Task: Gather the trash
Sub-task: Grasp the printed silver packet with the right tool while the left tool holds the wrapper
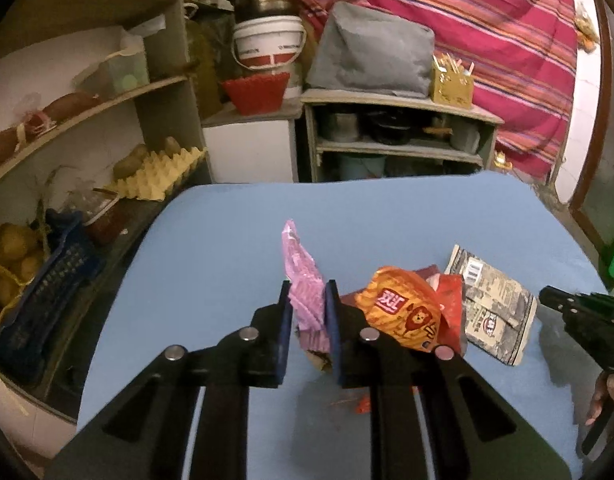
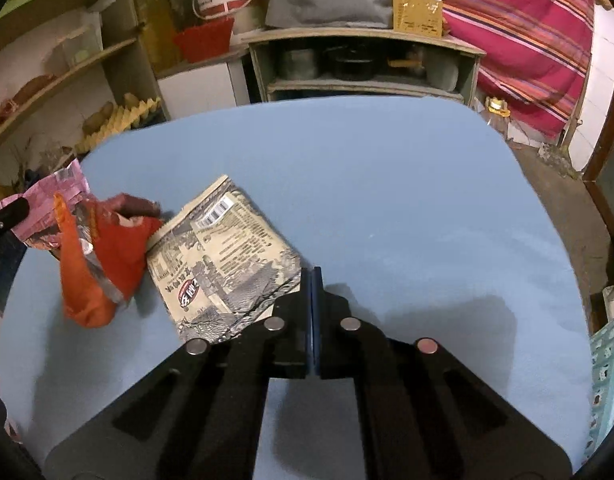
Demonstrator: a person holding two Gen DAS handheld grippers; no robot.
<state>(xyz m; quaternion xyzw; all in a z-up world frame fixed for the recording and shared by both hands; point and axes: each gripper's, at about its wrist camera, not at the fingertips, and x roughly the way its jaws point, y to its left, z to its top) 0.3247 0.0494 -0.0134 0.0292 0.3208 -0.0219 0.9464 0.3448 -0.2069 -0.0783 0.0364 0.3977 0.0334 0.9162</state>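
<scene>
The left tool (image 1: 309, 304) is clamped on a pink wrapper (image 1: 303, 280), which stands up between its 2 blue pads above the blue worktop (image 1: 211, 248). Just to the right of this tool, touching its right finger, lies an orange snack bag (image 1: 403, 312) with a lion printed on it, over a red wrapper (image 1: 453, 300). Further right, a beige printed packet (image 1: 495, 308) lies flat on the worktop.

The right tool (image 2: 311, 280) has its 2 fingers pressed together; its tips sit at the near right corner of the beige printed packet, and whether they pinch that corner cannot be told. Left of the packet sit the orange and red wrappers, and beyond them the pink one.
</scene>
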